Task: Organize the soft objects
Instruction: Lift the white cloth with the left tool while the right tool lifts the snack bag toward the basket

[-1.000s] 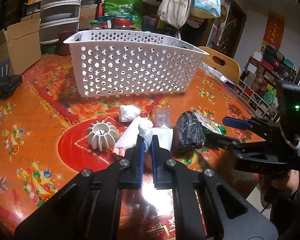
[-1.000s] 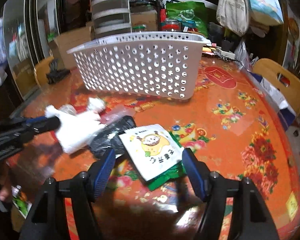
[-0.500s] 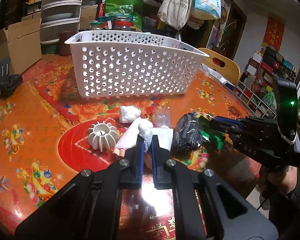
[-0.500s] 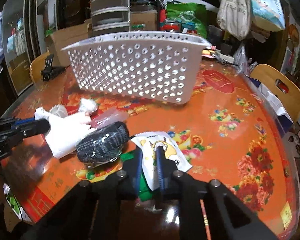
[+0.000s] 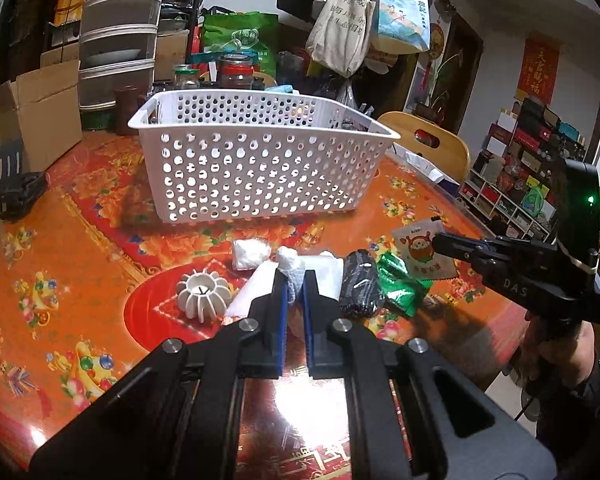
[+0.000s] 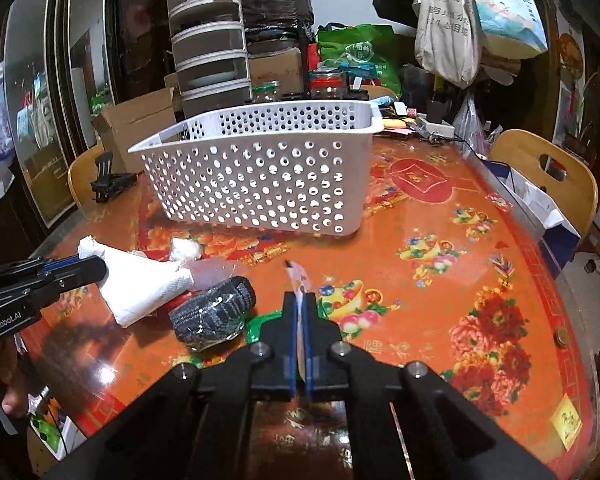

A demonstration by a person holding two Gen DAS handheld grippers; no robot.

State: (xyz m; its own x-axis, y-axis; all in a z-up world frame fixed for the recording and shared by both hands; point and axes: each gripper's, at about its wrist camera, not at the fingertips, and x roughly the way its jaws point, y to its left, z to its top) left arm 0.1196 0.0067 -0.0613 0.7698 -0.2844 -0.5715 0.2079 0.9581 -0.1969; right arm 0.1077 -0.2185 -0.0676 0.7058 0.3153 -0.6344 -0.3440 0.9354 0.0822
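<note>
From the left wrist, the left gripper is closed on a bunched white paper towel, its blue pads pinching the crumpled top while the flatter folded part lies below on the worktop. The pinch high on the bunch looks chosen so the limp sheet hangs from one point instead of spreading. The perforated white basket stands just behind the loose things, open side up, the likely place for them to go. Still on the worktop are a small white wad, a ribbed white plastic piece, a black knit roll and a green foil wrapper touching that roll. To the right, the right gripper holds a cartoon-printed snack packet by its edge, clear of the surface.

From the right wrist, the right gripper is fully closed on that packet, seen edge-on as a thin pale strip rising between the pads; a thin flat pouch suits such an edge pinch. The black knit roll lies just left of the gripper, the paper towel beyond it in the left gripper. The basket sits ahead, near but apart from both.
</note>
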